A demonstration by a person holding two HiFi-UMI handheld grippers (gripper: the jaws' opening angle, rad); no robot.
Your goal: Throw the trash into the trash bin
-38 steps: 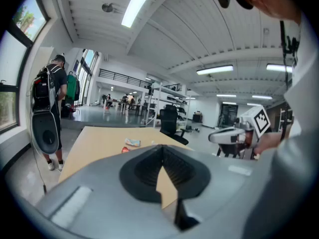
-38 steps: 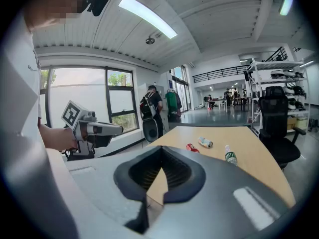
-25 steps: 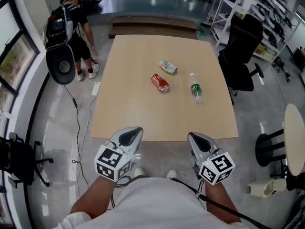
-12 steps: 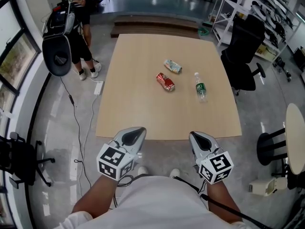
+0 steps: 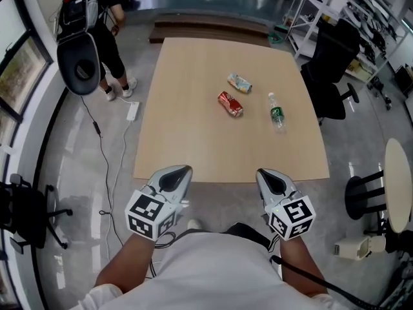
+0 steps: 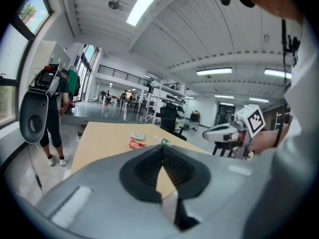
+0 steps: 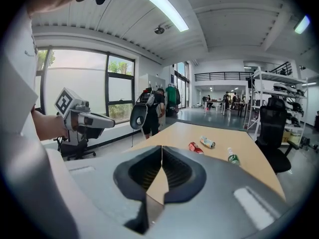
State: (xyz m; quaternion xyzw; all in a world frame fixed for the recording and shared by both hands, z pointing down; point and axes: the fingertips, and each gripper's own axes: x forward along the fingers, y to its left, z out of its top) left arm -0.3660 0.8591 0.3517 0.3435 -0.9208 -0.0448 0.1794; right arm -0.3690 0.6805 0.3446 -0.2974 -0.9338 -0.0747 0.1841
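Three pieces of trash lie on the tan table (image 5: 193, 134): a crushed red can (image 5: 230, 104), a crushed pale can (image 5: 239, 82) and a clear bottle with a green label (image 5: 277, 113). My left gripper (image 5: 184, 171) and right gripper (image 5: 263, 173) hover side by side at the table's near edge, well short of the trash. Both are shut with nothing between the jaws. In the left gripper view the shut jaws point at the red can (image 6: 135, 144) and bottle (image 6: 163, 142). In the right gripper view they point along the table toward the red can (image 7: 195, 147) and bottle (image 7: 232, 157).
A person (image 5: 97, 18) with a backpack and a round grey seat shell stands beyond the table's left corner. A black office chair (image 5: 332, 57) is at the table's right side, with shelving behind it. A round white table (image 5: 400, 186) is at the right and a cable (image 5: 106, 166) runs over the floor.
Both grippers have come forward to the table's near edge, and the table and trash sit a little closer in the head view. The jaws stay shut.
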